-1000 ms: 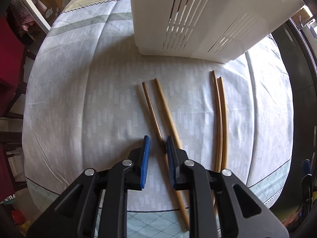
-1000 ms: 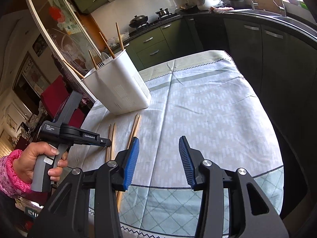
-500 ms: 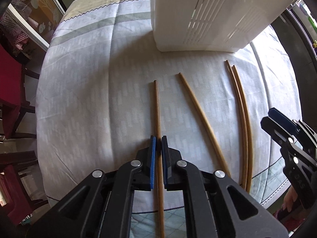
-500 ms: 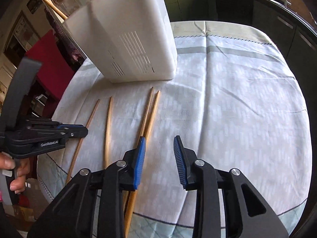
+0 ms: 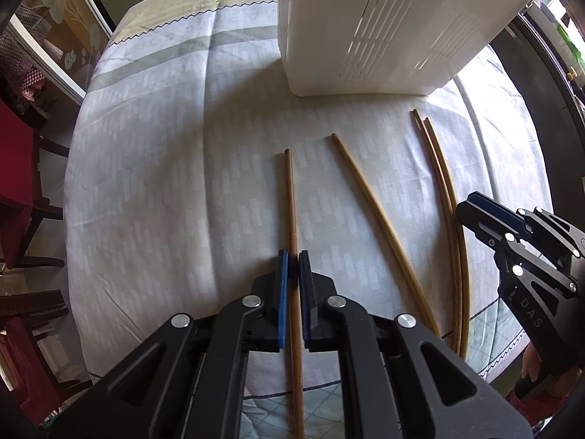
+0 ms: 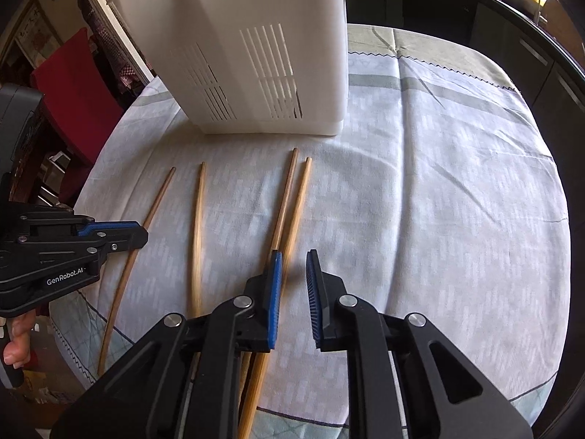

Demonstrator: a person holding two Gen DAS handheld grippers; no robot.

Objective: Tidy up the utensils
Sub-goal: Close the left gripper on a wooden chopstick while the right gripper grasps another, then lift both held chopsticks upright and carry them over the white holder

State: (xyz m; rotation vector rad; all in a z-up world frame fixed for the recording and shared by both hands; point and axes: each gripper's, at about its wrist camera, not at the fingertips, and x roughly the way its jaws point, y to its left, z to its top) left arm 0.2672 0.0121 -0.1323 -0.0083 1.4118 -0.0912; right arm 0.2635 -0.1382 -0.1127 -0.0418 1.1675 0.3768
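Clamping one chopstick (image 5: 291,197) before the white utensil holder (image 5: 384,25), left gripper (image 5: 290,274) now shut on it; right gripper (image 6: 292,274) narrowing, still empty, beside the rightmost pair (image 6: 292,197); binning seemingly next.

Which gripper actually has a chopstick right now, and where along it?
Left gripper is shut on the leftmost chopstick, below mid-length. Right gripper, just closing, holds nothing.
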